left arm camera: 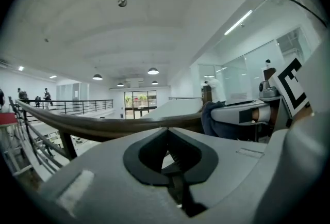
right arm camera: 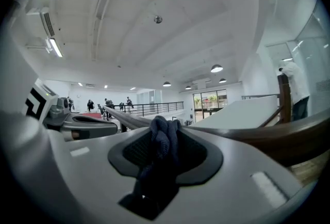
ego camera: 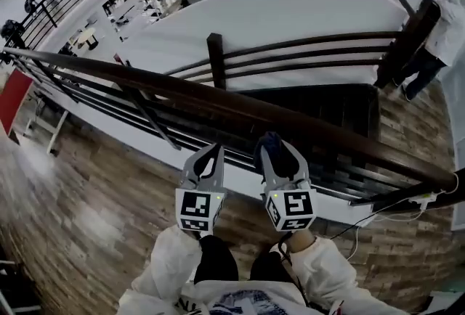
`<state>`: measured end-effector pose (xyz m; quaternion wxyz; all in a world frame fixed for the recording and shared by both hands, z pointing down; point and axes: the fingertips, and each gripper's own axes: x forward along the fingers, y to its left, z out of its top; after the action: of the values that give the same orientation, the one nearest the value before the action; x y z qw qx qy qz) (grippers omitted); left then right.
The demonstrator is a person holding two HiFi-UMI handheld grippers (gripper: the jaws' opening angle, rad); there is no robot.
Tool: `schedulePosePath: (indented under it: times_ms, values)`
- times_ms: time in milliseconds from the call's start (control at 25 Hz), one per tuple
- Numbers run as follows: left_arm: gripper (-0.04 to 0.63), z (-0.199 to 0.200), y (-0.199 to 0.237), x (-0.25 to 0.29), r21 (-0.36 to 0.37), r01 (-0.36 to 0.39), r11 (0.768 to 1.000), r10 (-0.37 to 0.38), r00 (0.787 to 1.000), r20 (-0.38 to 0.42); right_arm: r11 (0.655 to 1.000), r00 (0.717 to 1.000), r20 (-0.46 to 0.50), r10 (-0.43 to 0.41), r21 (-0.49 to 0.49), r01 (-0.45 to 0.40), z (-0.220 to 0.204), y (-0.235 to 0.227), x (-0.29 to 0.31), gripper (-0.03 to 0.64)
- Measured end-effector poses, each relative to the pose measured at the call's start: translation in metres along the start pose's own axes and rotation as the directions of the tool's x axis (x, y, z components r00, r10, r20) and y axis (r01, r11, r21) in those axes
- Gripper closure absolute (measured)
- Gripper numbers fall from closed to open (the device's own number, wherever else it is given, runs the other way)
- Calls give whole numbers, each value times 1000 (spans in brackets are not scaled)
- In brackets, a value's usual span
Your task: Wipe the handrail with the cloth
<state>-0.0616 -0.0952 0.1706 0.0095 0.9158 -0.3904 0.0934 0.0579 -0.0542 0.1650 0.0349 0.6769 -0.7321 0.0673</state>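
A dark wooden handrail [ego camera: 240, 107] runs from upper left to lower right across the head view. My right gripper [ego camera: 274, 143] is shut on a dark blue cloth [right arm camera: 162, 148], whose bunched end [ego camera: 271, 139] sits just below the rail. My left gripper [ego camera: 212, 152] is shut with nothing in it, its tips just short of the rail, to the left of the right one. In the left gripper view the handrail [left arm camera: 103, 126] crosses right in front of the closed jaws, and the cloth [left arm camera: 210, 117] shows at the right. The handrail [right arm camera: 268, 132] passes behind the cloth in the right gripper view.
Dark lower bars [ego camera: 145, 114] run under the rail. A stairwell [ego camera: 327, 110] with its own railing [ego camera: 305, 52] drops beyond it. A person [ego camera: 429, 45] stands at the far right. A white cable and socket strip [ego camera: 414, 205] lie by the wall edge. Wooden floor [ego camera: 87, 205] lies underfoot.
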Motion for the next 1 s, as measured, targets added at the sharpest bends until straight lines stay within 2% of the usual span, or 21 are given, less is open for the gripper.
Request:
schedulePosePath:
  times_ms: [200,440,600,760,1000]
  values:
    - [595,-61,119,-36,-26,-121,992,119,992,-51,993,990,-78,119,-6,-119,-48,105,78,477]
    - [595,-118,220,-50,-27,-184,983,182,981,-74,980,972,-130,197,-4,-199,-92,195,164,477]
    - [595,-151,266,-44,-29,-194,981,191,978,-82,972,960,-160,231,-10,-236,-119,236,211,477]
    - [595,-177,300,-22,1,-186,983,185,979,-90,966,955,-164,248,-29,-256,-133,262,254,477]
    - [595,-214,350,2,-32,-201,979,197,974,-110,959,947,-179,266,-50,-279,-158,304,316,477]
